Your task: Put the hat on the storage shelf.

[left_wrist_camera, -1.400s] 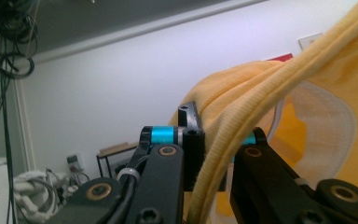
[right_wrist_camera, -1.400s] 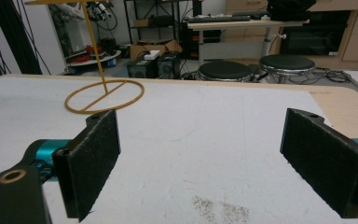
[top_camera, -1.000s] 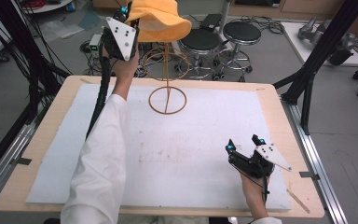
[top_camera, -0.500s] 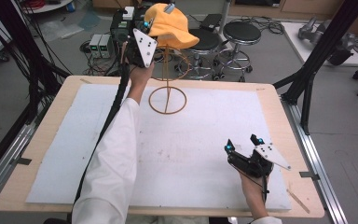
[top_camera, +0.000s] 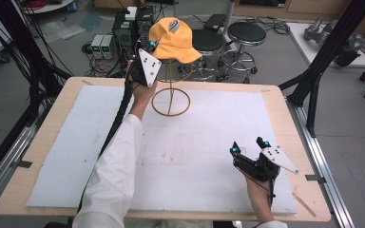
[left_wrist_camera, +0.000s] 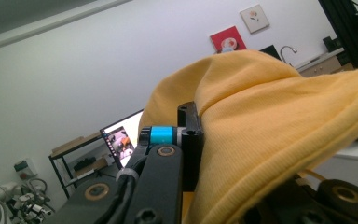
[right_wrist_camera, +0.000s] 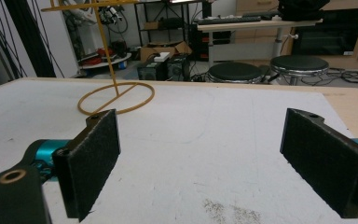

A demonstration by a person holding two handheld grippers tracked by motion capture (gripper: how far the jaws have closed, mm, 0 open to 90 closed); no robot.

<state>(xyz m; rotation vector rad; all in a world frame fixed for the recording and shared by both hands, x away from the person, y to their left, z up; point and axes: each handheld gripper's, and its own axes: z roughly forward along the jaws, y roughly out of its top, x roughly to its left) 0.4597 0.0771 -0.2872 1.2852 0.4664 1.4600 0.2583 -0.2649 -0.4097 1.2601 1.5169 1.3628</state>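
I am lowering the hat (top_camera: 173, 40), pinched in my left tongs (top_camera: 148, 52), onto the stand (top_camera: 170, 97) at twelve o'clock, nearly seated, while my right tongs (top_camera: 248, 146) are idling agape.

surface: wooden table (top_camera: 285, 102) | on it: white sheet (top_camera: 209, 137), wire stand (top_camera: 171, 97)

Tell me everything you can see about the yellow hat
The yellow hat is a soft bucket-style hat of ribbed, knitted-looking fabric with a floppy stitched brim and a small grey patch on its crown. It sits atop the thin wire stand, whose ring base rests on the white mat at the far side of the table. The left gripper is shut on the brim at the hat's left side; in the left gripper view the cloth drapes in folds over the jaws.
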